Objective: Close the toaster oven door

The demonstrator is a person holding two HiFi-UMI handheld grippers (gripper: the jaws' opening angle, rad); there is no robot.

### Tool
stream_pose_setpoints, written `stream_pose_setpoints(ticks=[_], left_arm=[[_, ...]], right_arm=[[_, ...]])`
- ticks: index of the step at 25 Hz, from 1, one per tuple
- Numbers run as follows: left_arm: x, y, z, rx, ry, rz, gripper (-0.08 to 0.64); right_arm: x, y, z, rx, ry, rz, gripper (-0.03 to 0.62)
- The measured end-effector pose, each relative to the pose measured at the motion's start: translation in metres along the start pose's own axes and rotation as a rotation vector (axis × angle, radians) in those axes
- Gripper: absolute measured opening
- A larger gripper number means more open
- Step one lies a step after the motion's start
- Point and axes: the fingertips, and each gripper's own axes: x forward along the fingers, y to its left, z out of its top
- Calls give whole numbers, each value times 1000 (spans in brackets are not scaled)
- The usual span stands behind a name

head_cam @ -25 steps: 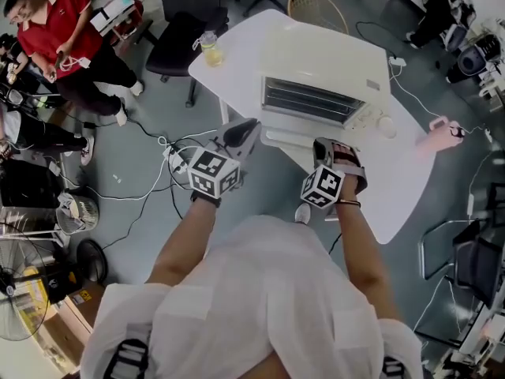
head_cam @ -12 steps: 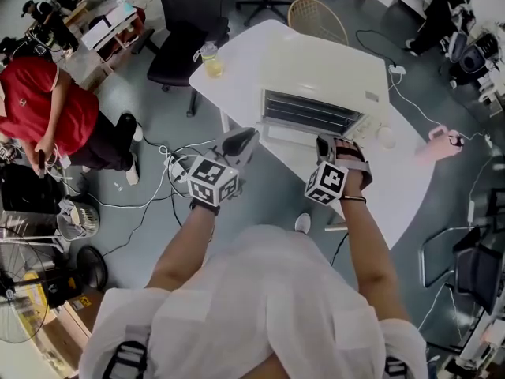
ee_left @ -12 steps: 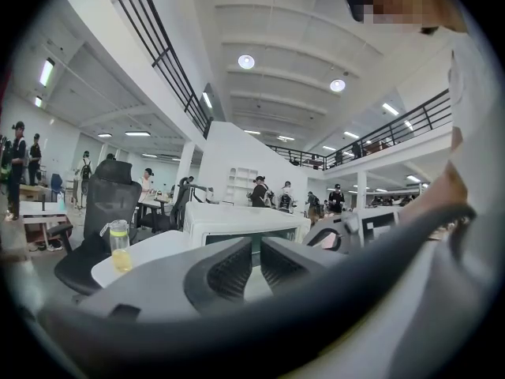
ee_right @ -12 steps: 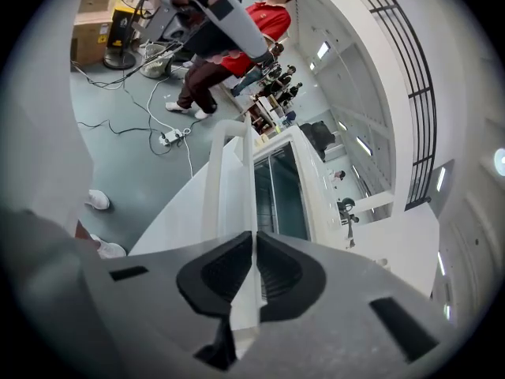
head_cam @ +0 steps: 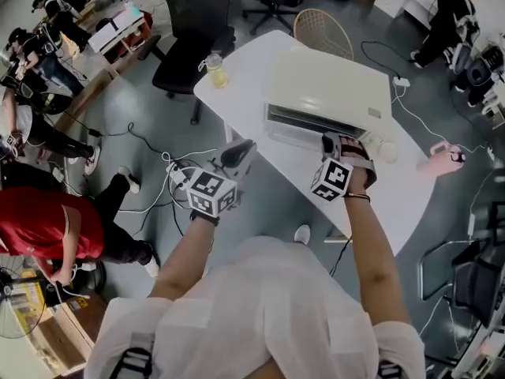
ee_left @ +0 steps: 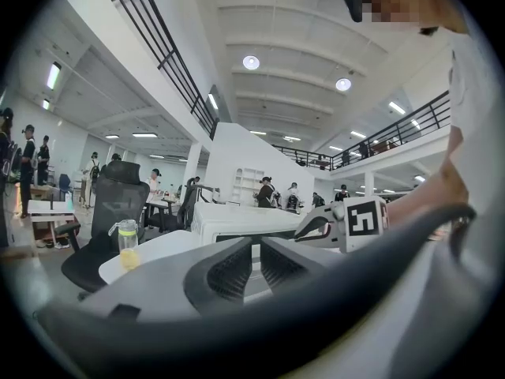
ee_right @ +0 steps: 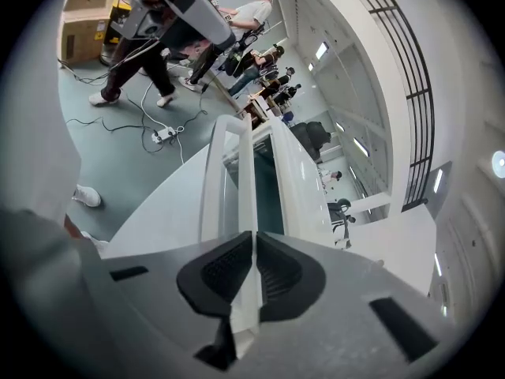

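Tongs on my right [ee_right: 253, 243] pinch the toaster oven door [ee_right: 245, 164]; my left tongs [ee_left: 256, 249] are a bit open, empty.

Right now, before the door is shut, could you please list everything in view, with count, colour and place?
table: one, white, in front of the person
toaster oven: one, cream-white, on the table
toaster oven door: one, white, partly open, at the oven's front
bottle: one, clear with yellow liquid, on the table's far left corner
office chair: one, black, beyond the table, left
wicker chair: one, tan, beyond the table
power strip with cables: one, white, on the floor left of the table
bystanders: several, far left, one in red
left gripper: one, grey, jaws slightly apart, empty
right gripper: one, grey, shut on the toaster oven door
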Motion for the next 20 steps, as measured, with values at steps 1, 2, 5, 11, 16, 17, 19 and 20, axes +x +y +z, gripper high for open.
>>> stream_pose_setpoints(ticks=[1,2,5,11,16,17,19,20], left_arm=[[-1,2,0,-2,0,8,28],[-2,4,-1,-2,3,15,28],[-1,4,-2,-2,2,23,28],[2,8,3,6,-6,38,29],[-2,6,2,-2,-8,51,28],[-2,6,2,-3,-9,53,29],[-1,7,2,-4,-10,57,29],[-1,8,2,-5,-11,58,28]], right_arm=[[3,-3,1,4,-2,1,21],[6,-4,2,5,-4,1,21],[10,-7,-1,3,-2,-3,20],[20,-21,-5,2,2,-14,18],[19,-25,-6,-11,8,-18,14],[21,-25,-6,-14,8,-18,12],[25,-27,-5,-19,6,-20,9],[27,-28,-5,-23,6,-21,8]])
